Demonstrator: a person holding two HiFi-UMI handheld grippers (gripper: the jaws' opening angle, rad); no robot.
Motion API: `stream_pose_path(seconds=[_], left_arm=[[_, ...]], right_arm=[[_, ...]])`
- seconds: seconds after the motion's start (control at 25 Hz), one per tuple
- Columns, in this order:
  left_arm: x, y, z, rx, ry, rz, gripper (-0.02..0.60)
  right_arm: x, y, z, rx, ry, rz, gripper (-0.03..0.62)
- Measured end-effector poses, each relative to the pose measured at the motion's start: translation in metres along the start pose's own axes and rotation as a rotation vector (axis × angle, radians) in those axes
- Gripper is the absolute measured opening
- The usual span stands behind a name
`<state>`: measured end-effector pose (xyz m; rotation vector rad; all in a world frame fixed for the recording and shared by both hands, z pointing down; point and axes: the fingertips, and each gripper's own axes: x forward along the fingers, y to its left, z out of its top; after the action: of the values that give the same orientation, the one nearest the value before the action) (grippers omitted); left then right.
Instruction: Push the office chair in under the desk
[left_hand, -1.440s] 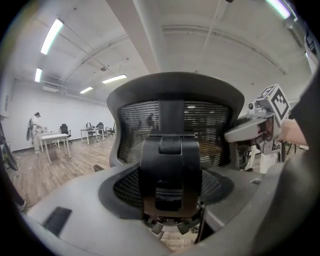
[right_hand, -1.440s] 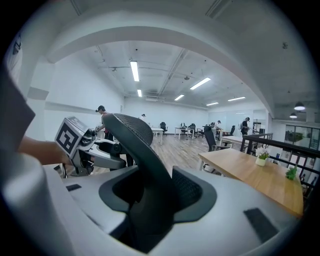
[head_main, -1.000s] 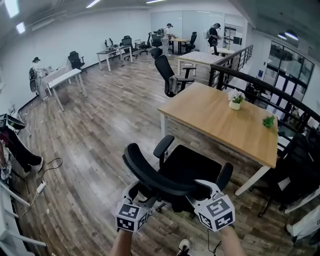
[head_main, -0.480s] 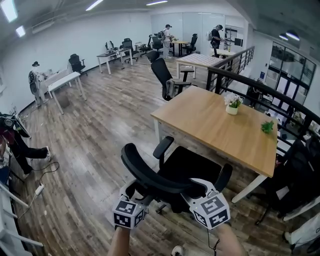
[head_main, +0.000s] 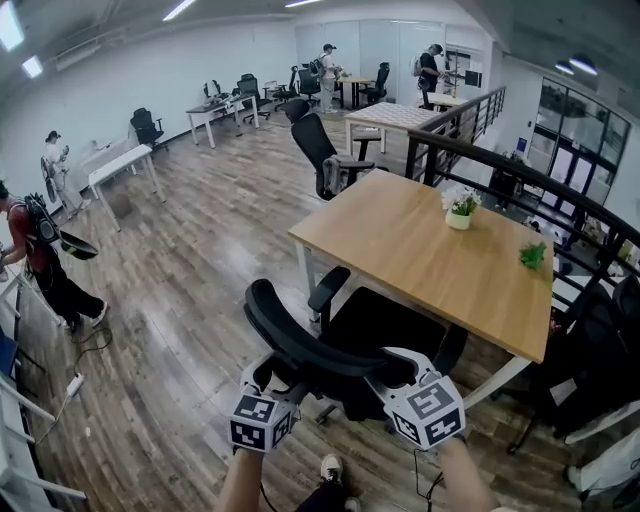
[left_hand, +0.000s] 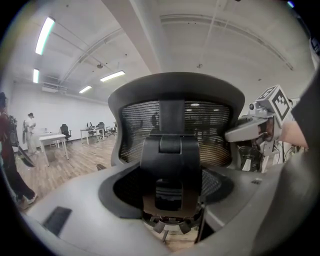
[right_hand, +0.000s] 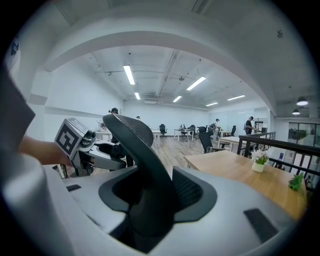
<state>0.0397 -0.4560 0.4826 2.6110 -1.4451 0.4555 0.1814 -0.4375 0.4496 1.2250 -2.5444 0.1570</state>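
Observation:
The black office chair (head_main: 385, 325) stands at the near side of the wooden desk (head_main: 420, 245), its seat partly beneath the top. Its curved mesh backrest (head_main: 300, 345) faces me. My left gripper (head_main: 280, 388) holds the backrest low on the left, and in the left gripper view the chair's central spine (left_hand: 170, 150) sits between the jaws. My right gripper (head_main: 397, 377) holds the backrest's right end, and in the right gripper view the backrest rim (right_hand: 145, 160) fills the gap between the jaws. Each gripper's marker cube shows in the other's view.
A white pot of flowers (head_main: 459, 205) and a small green plant (head_main: 532, 255) stand on the desk. A second black chair (head_main: 320, 150) is at its far corner, a dark railing (head_main: 520, 165) behind. A person with a backpack (head_main: 40, 260) stands at left, near a power strip (head_main: 75, 383).
Chair and both grippers have moved toward the desk, and the seat lies further under the top. A person with a backpack has walked into view at the left edge.

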Motion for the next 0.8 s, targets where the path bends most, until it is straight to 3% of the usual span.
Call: stream_pose_path(seconds=[0.16, 0.32, 0.8], left_arm=[[0.027, 0.003, 0.009, 0.004, -0.004, -0.011, 0.333], [0.052, -0.006, 0.018, 0.009, -0.026, -0.024, 0.333], [0.135, -0.014, 0.051, 0.010, -0.046, -0.027, 0.333]], right_arm=[[0.017, -0.023, 0.000, 0.036, 0.000, 0.011, 0.207], [0.031, -0.050, 0.000, 0.021, 0.007, -0.024, 0.164], [0.051, -0.136, 0.004, 0.026, 0.030, -0.023, 0.158]])
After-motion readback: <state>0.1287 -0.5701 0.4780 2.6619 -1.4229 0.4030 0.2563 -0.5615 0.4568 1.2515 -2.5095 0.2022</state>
